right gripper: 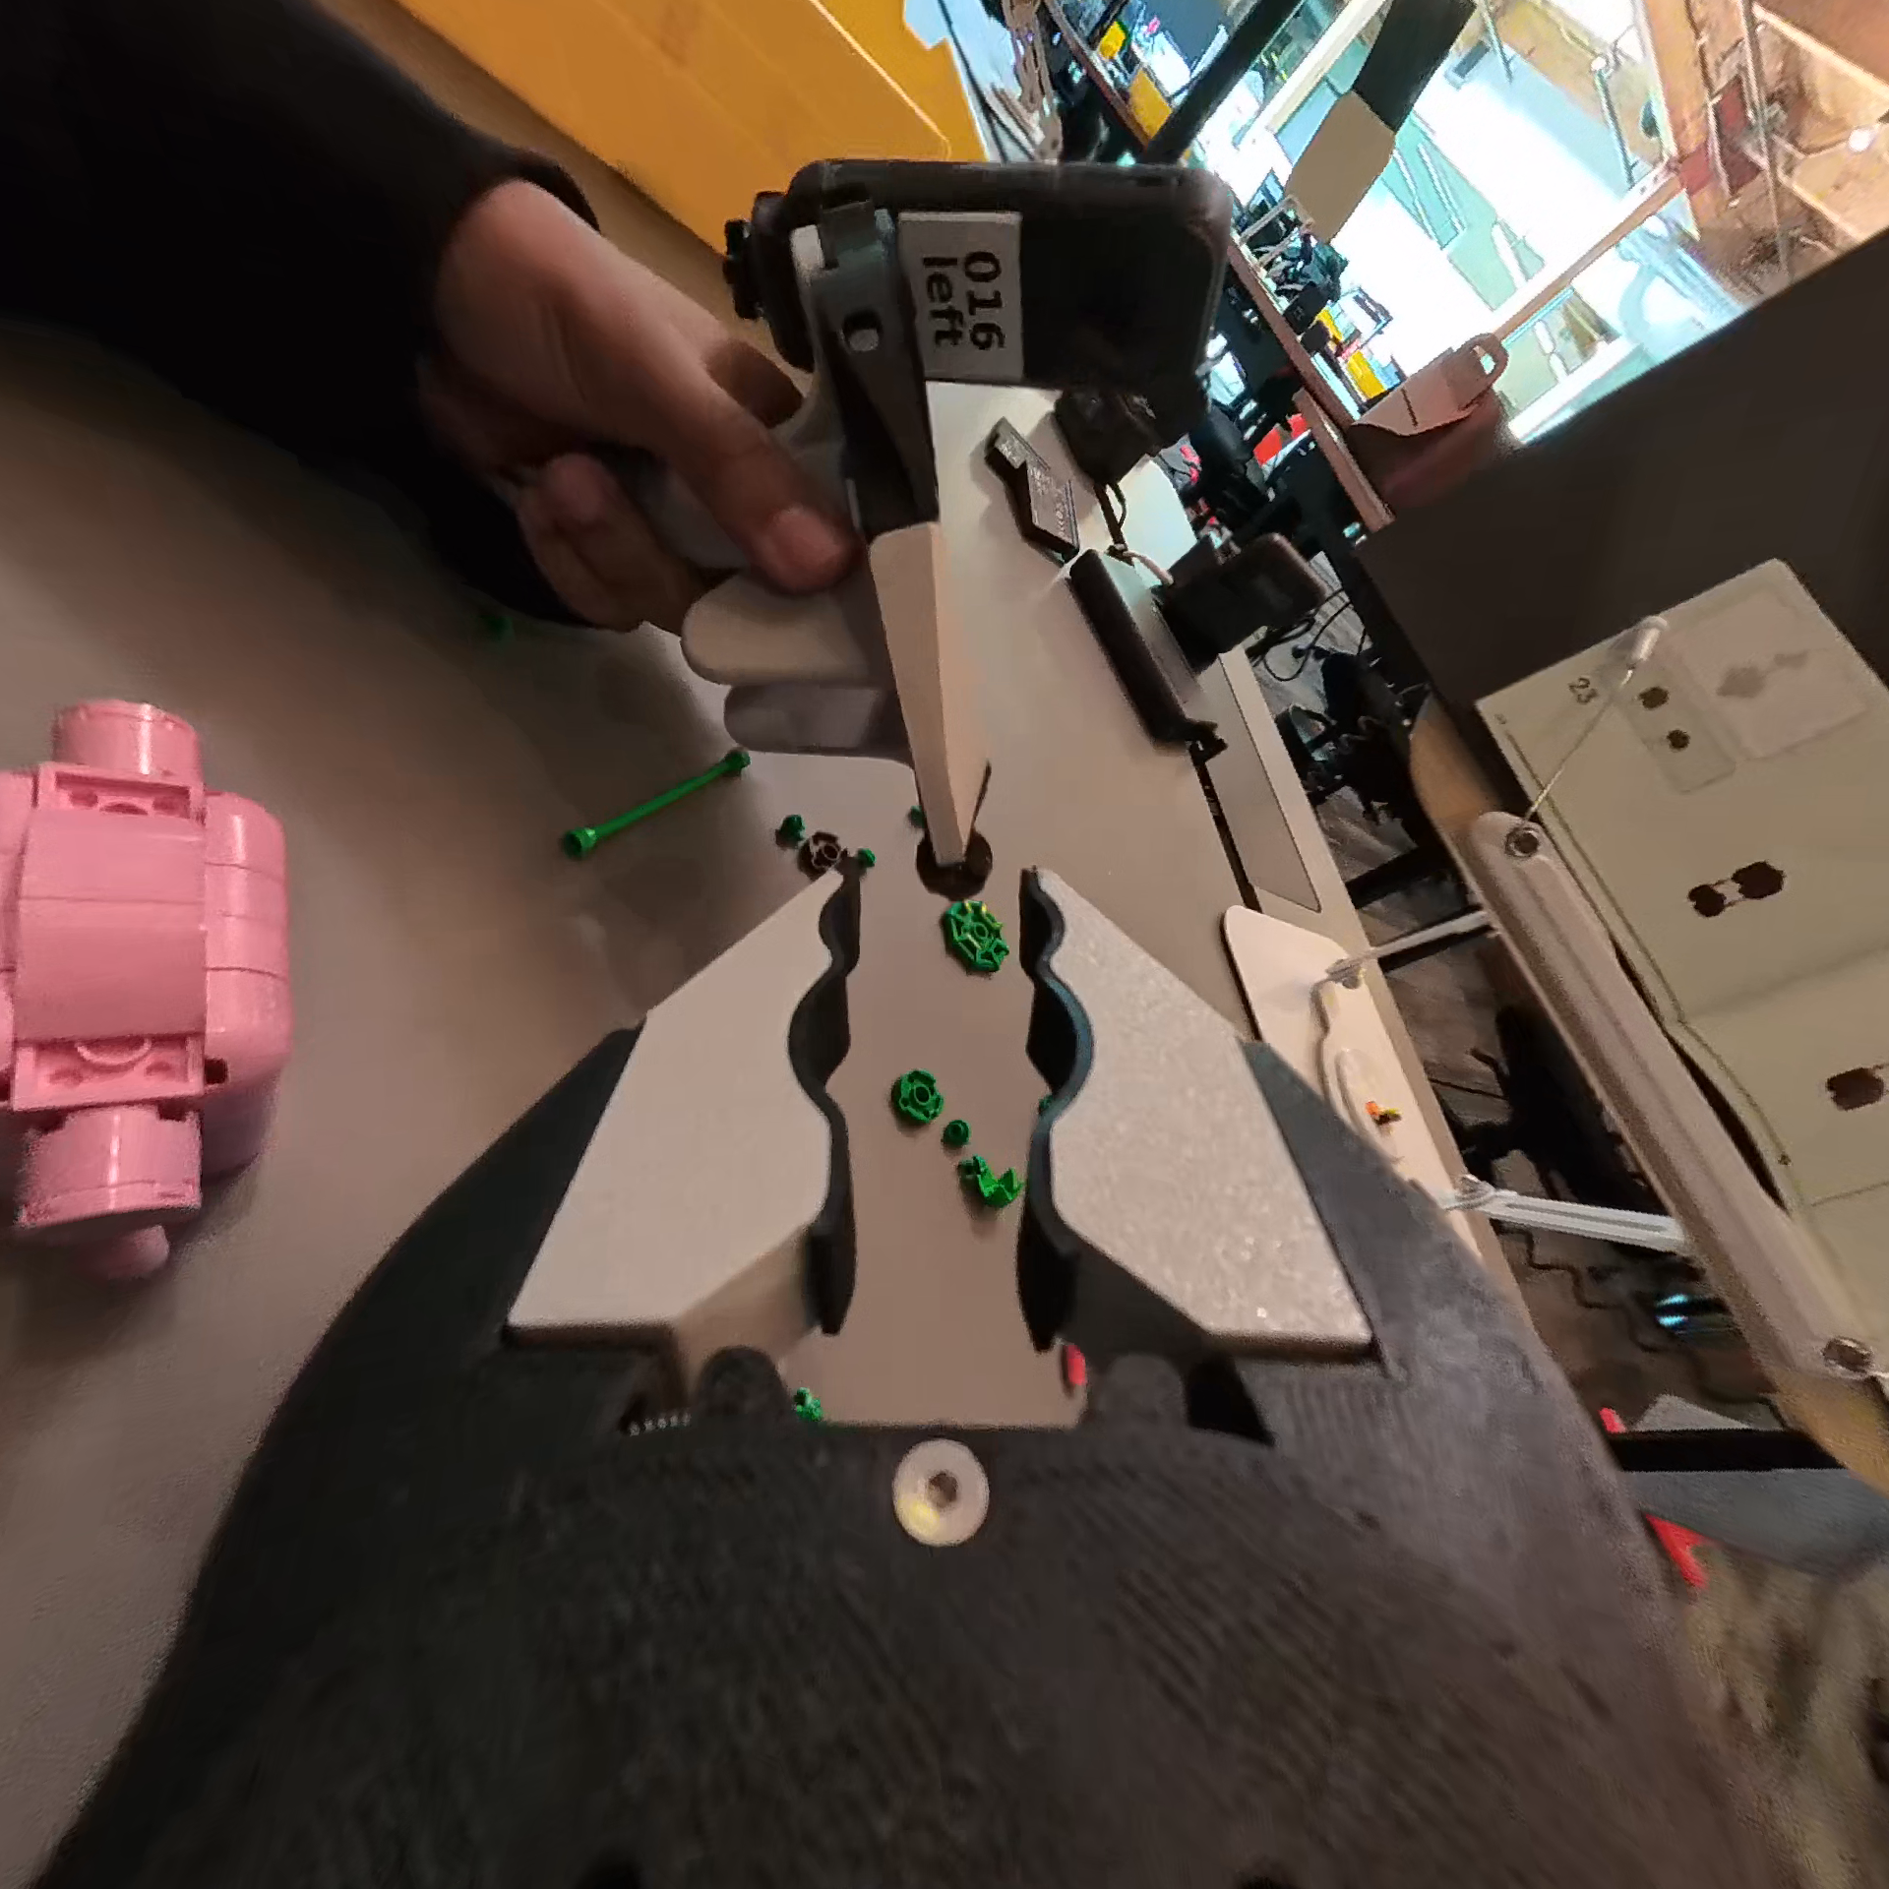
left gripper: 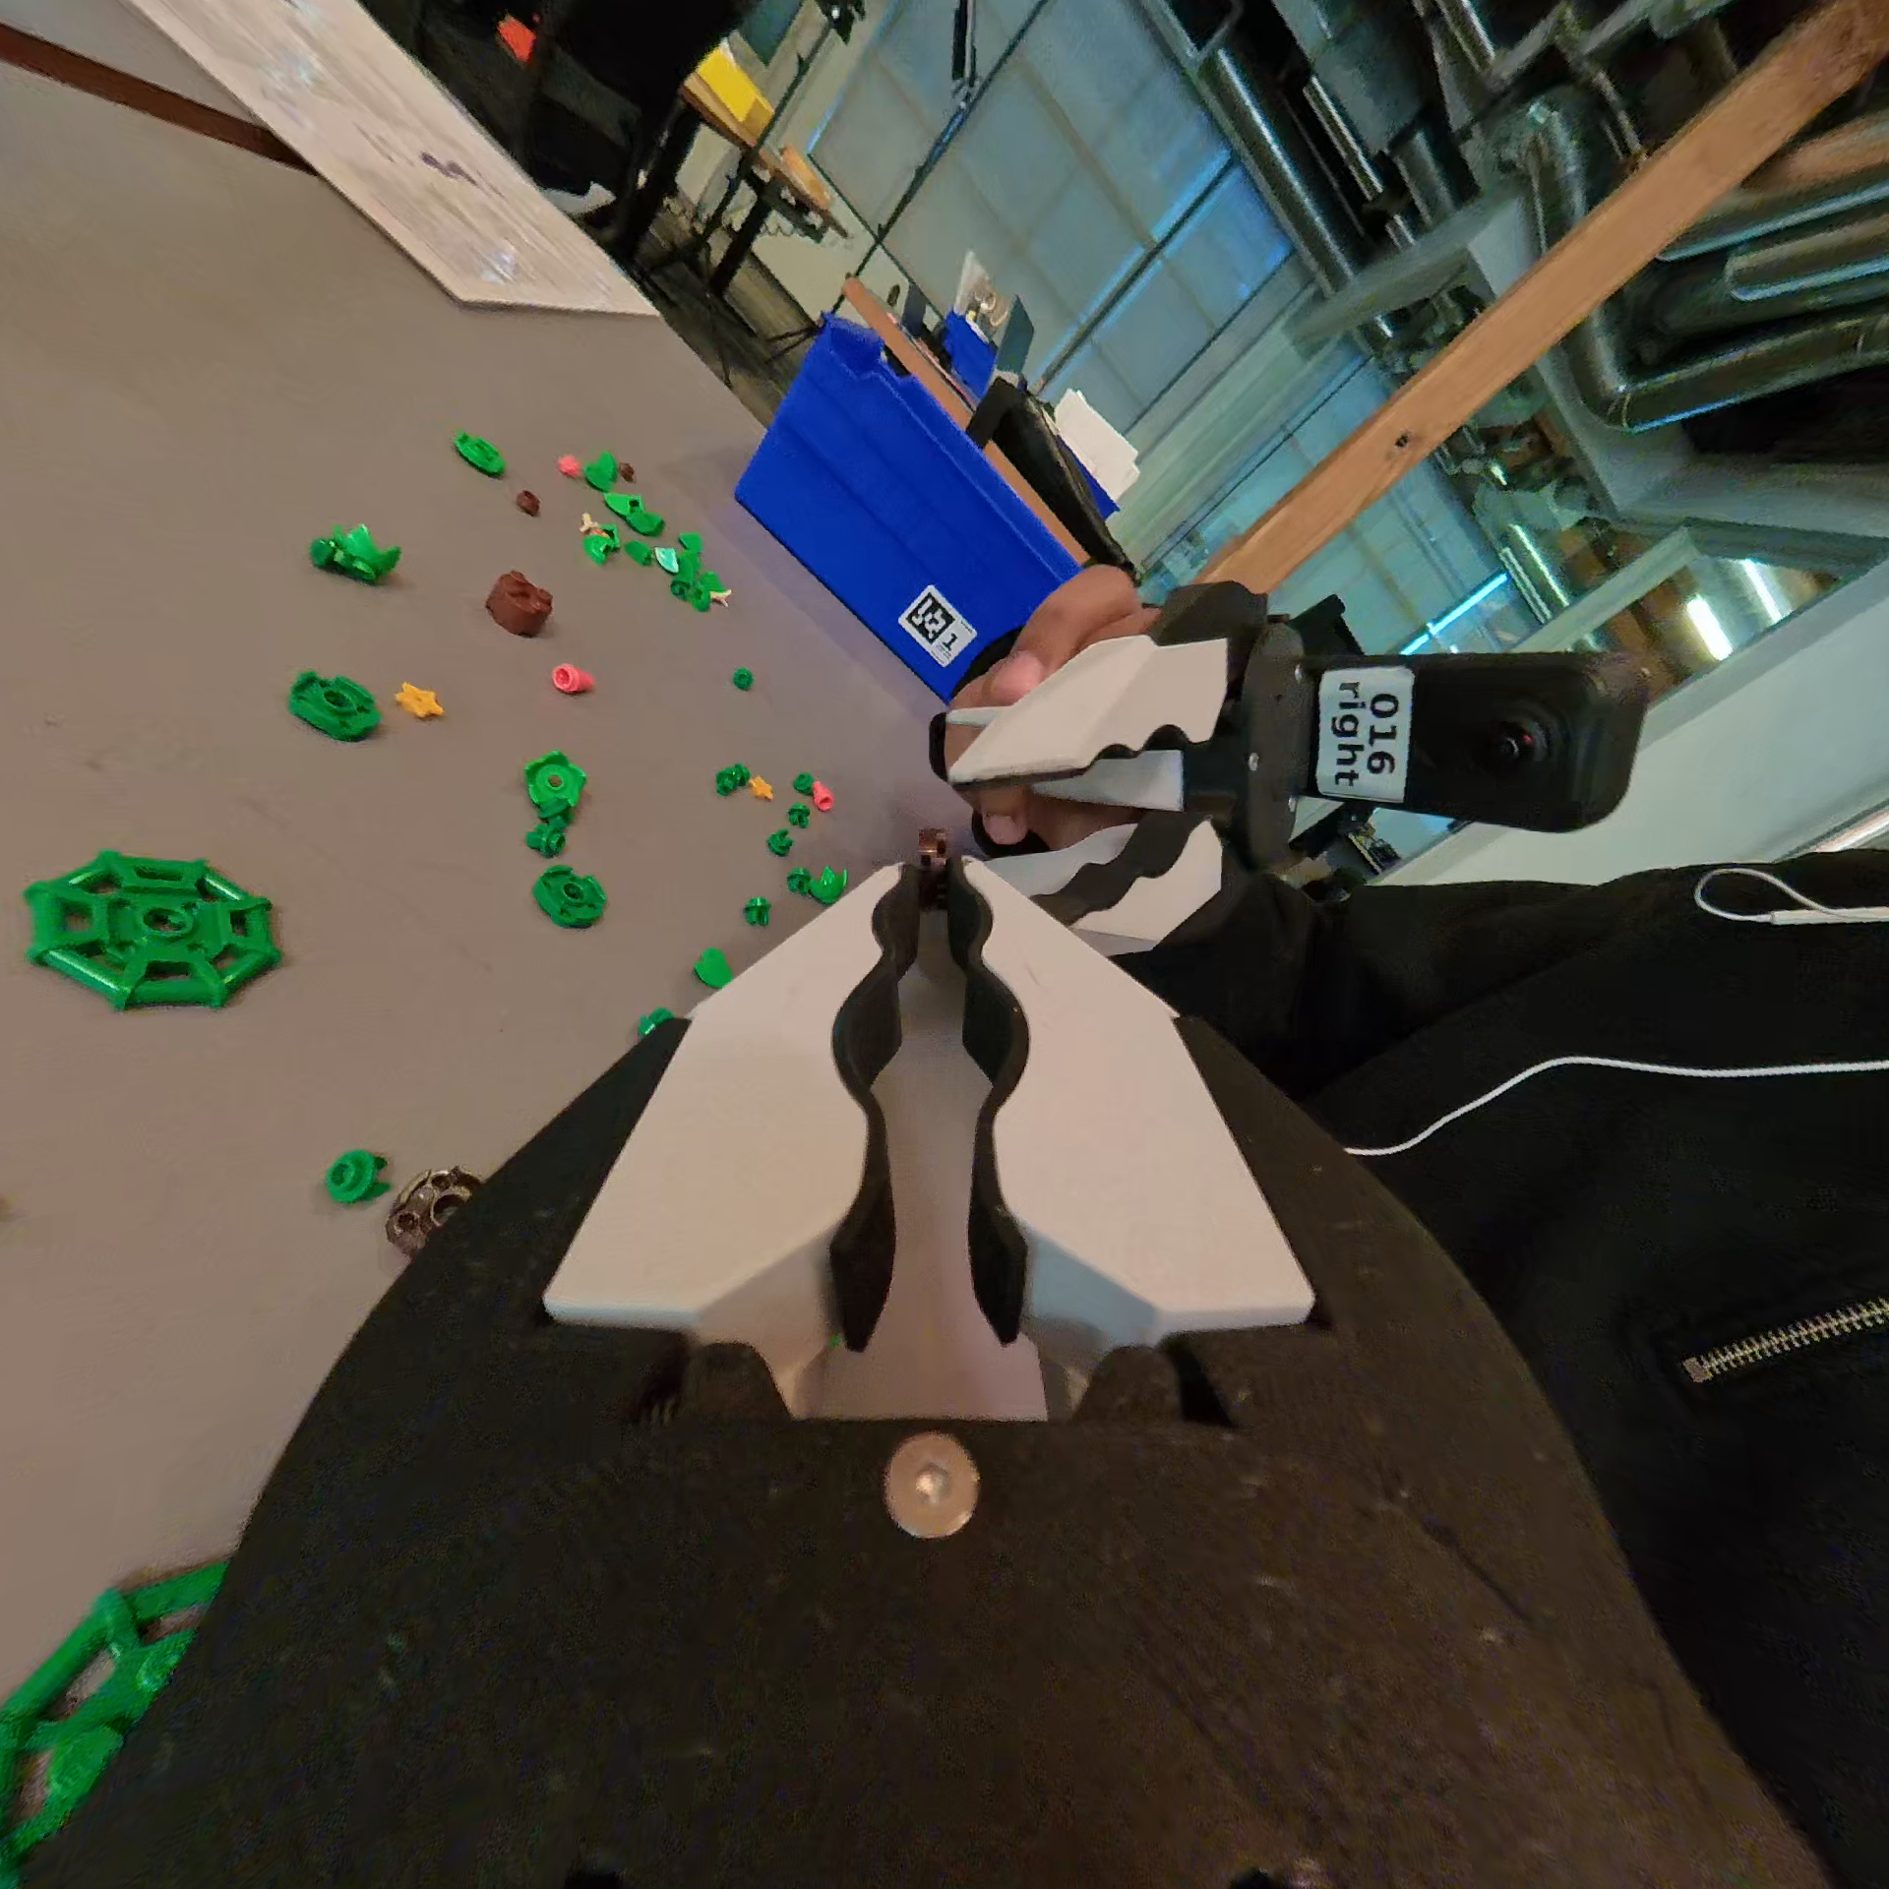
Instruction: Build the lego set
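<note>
A small dark brown round Lego piece [left gripper: 932,857] is pinched at the very tips of the left gripper [left gripper: 932,887], whose jaws are closed almost together around it, just above the grey counter [left gripper: 204,409]. In the right wrist view the same piece [right gripper: 956,857] shows as a dark disc under the left gripper's [right gripper: 951,833] white tip. The right gripper [right gripper: 940,900] hovers close by with its jaws spread wide and nothing between them; from the left wrist view the right gripper [left gripper: 956,751] appears side-on, a hand [left gripper: 1043,654] around its handle. Each gripper carries a white printed sticker on its black camera housing. Scattered over the counter are many small bright green plastic pieces, including a green web-shaped wheel [left gripper: 153,928], a green round plate [left gripper: 334,705], a brown chunky brick [left gripper: 519,603], a yellow star piece [left gripper: 419,700] and a pink stud [left gripper: 572,678]. A thin green rod [right gripper: 654,802] lies beside the left gripper, and a large pink rounded brick assembly [right gripper: 133,981] sits well apart from the grippers. A blue plastic bin [left gripper: 900,511] bearing a square black-and-white marker stands at the counter's far edge. A printed instruction booklet [right gripper: 1738,818] is propped upright on a stand.
</note>
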### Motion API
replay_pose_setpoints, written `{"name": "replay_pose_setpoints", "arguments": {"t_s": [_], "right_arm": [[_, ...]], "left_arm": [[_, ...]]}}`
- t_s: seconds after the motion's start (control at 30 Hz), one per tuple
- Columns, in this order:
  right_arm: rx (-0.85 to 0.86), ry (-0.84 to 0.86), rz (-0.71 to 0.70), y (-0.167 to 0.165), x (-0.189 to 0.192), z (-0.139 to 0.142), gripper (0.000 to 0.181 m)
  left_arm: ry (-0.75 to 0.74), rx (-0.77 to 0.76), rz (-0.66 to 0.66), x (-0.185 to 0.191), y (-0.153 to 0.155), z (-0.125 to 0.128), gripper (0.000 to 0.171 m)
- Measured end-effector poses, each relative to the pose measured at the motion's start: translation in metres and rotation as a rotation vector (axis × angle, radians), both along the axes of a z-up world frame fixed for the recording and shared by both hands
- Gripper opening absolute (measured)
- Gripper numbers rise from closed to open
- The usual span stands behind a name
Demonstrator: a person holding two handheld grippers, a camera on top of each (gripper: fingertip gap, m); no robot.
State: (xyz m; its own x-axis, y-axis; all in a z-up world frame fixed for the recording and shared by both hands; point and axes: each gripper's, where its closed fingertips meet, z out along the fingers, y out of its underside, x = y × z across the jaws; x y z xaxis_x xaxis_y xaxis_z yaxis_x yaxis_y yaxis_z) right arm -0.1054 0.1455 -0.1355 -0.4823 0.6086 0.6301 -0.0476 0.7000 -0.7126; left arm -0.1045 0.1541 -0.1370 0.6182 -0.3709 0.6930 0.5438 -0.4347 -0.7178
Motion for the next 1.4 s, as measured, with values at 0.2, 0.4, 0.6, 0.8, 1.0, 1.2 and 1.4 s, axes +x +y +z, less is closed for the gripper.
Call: {"name": "replay_pose_setpoints", "arguments": {"t_s": [0.2,0.4,0.6,0.8,1.0,1.2,1.4], "right_arm": [[0.036,0.017,-0.009,0.002,0.000,-0.001,0.027],[0.063,0.018,-0.012,0.003,0.000,-0.004,0.025],[0.091,0.022,-0.005,-0.001,0.001,-0.005,0.014],[0.046,-0.091,-0.003,0.004,0.005,-0.012,0.013],[-0.214,-0.625,0.095,-0.004,0.032,-0.059,0.014],[-0.227,-0.793,0.074,0.006,0.043,-0.083,0.014],[-0.240,-0.843,0.107,0.002,0.052,-0.083,0.023]], "left_arm": [[0.000,-0.009,-0.029,0.005,-0.001,-0.001,0.000],[-0.023,-0.008,-0.049,0.008,-0.001,-0.001,0.000],[-0.022,-0.013,-0.062,0.011,-0.001,-0.002,0.000],[0.052,-0.028,-0.014,0.004,0.001,-0.006,0.036],[0.154,-0.031,0.062,-0.009,0.002,-0.009,0.038],[0.151,-0.028,0.065,-0.009,0.003,-0.009,0.038],[0.129,0.003,0.040,-0.005,0.002,-0.003,0.038]]}}
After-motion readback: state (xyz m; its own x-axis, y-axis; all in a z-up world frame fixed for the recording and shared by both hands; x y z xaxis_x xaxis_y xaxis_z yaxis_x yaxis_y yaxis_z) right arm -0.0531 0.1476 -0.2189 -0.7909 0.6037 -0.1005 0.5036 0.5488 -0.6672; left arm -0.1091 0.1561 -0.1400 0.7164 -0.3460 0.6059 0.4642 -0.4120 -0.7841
